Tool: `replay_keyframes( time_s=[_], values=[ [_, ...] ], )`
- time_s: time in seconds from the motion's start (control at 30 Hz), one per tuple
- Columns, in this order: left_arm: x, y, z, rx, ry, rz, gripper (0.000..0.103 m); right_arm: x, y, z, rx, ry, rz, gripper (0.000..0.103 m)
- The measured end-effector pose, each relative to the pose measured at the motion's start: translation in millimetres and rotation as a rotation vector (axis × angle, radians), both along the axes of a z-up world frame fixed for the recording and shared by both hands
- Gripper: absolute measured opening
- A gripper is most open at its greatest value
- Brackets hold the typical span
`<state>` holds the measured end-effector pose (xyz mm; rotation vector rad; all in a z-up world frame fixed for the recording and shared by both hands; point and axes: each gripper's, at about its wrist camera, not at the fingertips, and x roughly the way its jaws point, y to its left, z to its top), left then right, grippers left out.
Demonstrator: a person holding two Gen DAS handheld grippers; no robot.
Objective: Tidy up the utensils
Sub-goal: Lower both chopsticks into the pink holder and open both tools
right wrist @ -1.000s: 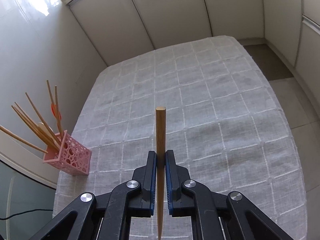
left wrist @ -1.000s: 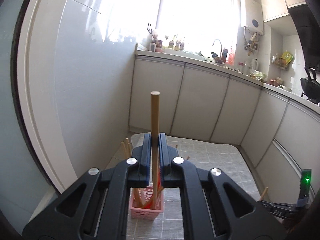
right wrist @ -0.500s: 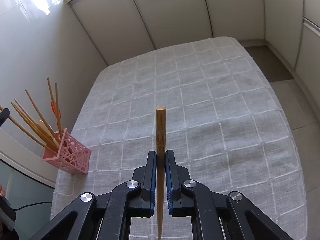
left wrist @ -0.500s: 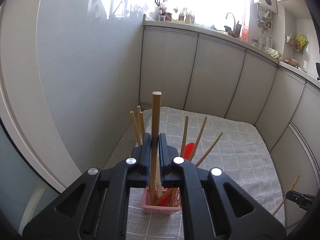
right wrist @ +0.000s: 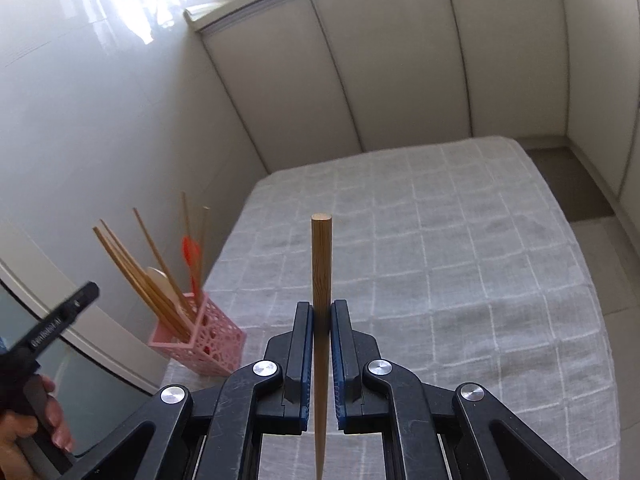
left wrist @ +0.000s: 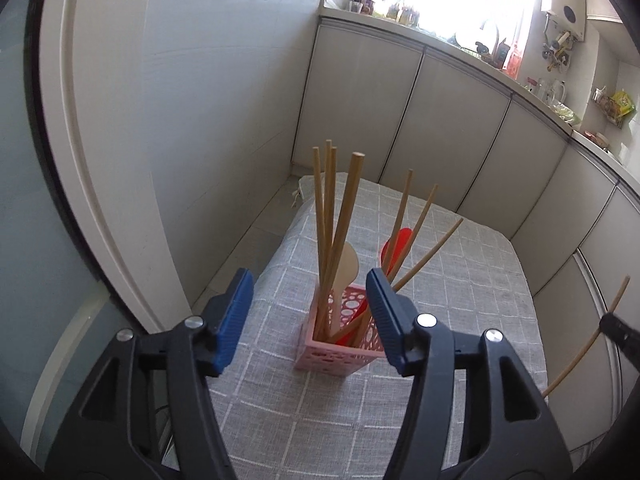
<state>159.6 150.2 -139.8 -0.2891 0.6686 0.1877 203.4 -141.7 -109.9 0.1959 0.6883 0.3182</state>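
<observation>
Our left gripper (left wrist: 308, 312) hangs spread above the holder (left wrist: 340, 350), ready to withdraw. Our right gripper (right wrist: 320, 320) pinches a chopstick (right wrist: 321, 264) upright for insertion.

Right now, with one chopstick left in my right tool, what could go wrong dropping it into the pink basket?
1. The pink basket stands near the corner of the table; a sideways nudge might tip it off.
2. The chopsticks in the basket splay outward, so the incoming chopstick may catch on them and miss the opening.
3. The left tool hangs open above the basket, in the likely path of the right tool; they could collide.
</observation>
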Motion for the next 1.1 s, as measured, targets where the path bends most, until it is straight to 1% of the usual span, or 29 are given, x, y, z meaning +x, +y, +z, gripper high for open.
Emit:
replay_keyframes(
  time_s=[0.1,0.17,0.23,0.33,0.43,0.53,0.57,0.77,0.93,1.03,1.07,1.1],
  values=[
    [-4,5,-6,0.011,0.028,-0.009,0.066,2,32,28,0.015,-0.080,0.030,0.007],
    [-3,9,-11,0.019,0.056,-0.002,0.066,4,55,44,0.023,-0.148,0.043,0.007],
    [-2,16,-16,-0.003,0.084,0.001,0.066,5,78,55,0.029,-0.224,0.054,0.007],
    [-4,23,-20,-0.032,0.103,-0.005,0.066,10,110,57,0.025,-0.292,0.069,0.007],
    [-9,25,-19,-0.033,0.099,-0.016,0.066,18,136,48,-0.002,-0.326,0.078,0.007],
    [-5,27,-16,-0.037,0.096,-0.023,0.066,26,155,35,-0.022,-0.339,0.087,0.008],
    [2,27,-14,-0.039,0.098,-0.026,0.066,29,161,30,-0.033,-0.341,0.088,0.008],
    [3,30,-15,-0.054,0.101,-0.031,0.066,41,184,2,-0.113,-0.324,0.094,0.008],
    [4,28,-16,-0.050,0.105,-0.035,0.066,49,184,-17,-0.122,-0.277,0.099,0.008],
    [6,25,-17,-0.042,0.109,-0.040,0.066,52,180,-25,-0.107,-0.247,0.114,0.009],
    [6,24,-18,-0.039,0.112,-0.042,0.067,52,179,-26,-0.097,-0.234,0.124,0.011],
    [7,23,-18,-0.036,0.115,-0.044,0.067,53,176,-26,-0.088,-0.224,0.128,0.021]
  ],
)
